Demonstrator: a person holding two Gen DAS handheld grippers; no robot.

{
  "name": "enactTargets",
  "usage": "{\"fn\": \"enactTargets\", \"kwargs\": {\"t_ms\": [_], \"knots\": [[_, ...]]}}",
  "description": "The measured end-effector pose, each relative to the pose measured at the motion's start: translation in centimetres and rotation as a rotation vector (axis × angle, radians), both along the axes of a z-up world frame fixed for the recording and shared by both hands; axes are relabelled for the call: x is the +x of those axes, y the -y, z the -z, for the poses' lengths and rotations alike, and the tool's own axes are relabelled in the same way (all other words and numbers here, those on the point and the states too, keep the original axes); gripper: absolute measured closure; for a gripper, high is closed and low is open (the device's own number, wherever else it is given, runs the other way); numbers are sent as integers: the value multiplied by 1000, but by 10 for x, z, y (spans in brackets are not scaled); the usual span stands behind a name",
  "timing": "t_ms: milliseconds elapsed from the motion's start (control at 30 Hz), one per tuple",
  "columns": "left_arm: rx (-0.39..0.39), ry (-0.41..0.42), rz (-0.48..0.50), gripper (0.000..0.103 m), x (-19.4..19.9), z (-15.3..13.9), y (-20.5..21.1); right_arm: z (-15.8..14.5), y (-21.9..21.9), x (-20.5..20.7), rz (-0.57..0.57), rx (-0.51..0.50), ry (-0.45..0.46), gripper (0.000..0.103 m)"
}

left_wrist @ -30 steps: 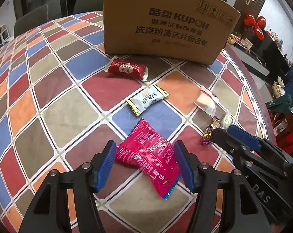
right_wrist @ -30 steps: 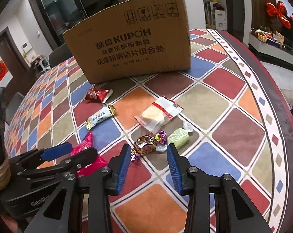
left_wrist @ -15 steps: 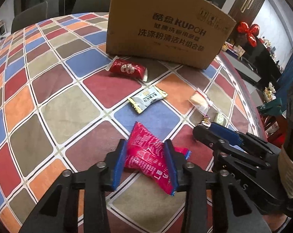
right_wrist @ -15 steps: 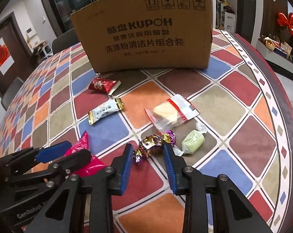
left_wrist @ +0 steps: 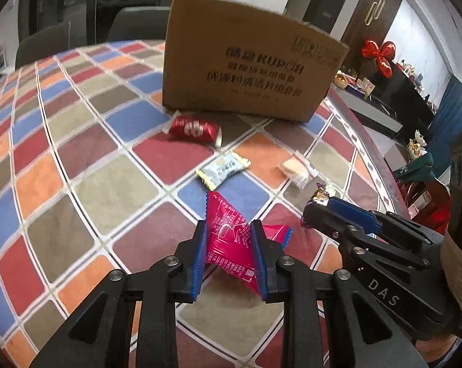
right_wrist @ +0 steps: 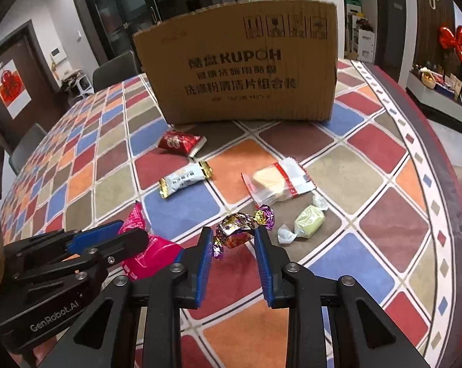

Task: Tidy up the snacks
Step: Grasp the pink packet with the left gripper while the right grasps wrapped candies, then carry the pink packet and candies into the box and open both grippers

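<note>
Left gripper (left_wrist: 229,247) is clamped on the pink snack packet (left_wrist: 231,239), which crumples between the blue pads, near edge of the checkered table (right_wrist: 369,153). Right gripper (right_wrist: 234,247) has its pads squeezed onto the shiny foil candy (right_wrist: 235,233), touching both sides. Just right of it sits a green candy (right_wrist: 309,219). Farther back: a clear bag (right_wrist: 280,181), a white bar with gold ends (right_wrist: 185,179), a red packet (right_wrist: 180,141), then the big cardboard box (right_wrist: 246,70).
</note>
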State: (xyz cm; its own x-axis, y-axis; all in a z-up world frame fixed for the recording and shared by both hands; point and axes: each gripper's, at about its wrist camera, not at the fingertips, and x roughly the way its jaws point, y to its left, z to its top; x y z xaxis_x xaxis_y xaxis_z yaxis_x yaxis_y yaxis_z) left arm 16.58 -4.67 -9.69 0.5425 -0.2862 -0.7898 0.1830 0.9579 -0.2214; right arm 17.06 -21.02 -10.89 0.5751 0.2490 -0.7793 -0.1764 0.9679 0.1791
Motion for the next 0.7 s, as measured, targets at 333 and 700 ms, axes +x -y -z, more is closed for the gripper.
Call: {"fn": "enactTargets", "kwargs": {"t_ms": [333, 700], "knots": [[5, 147, 16, 76, -7, -47, 0, -48, 9, -10, 25, 29, 118, 74], [4, 317, 49, 76, -5, -106, 3, -106, 9, -11, 14, 58, 258, 74]]}}
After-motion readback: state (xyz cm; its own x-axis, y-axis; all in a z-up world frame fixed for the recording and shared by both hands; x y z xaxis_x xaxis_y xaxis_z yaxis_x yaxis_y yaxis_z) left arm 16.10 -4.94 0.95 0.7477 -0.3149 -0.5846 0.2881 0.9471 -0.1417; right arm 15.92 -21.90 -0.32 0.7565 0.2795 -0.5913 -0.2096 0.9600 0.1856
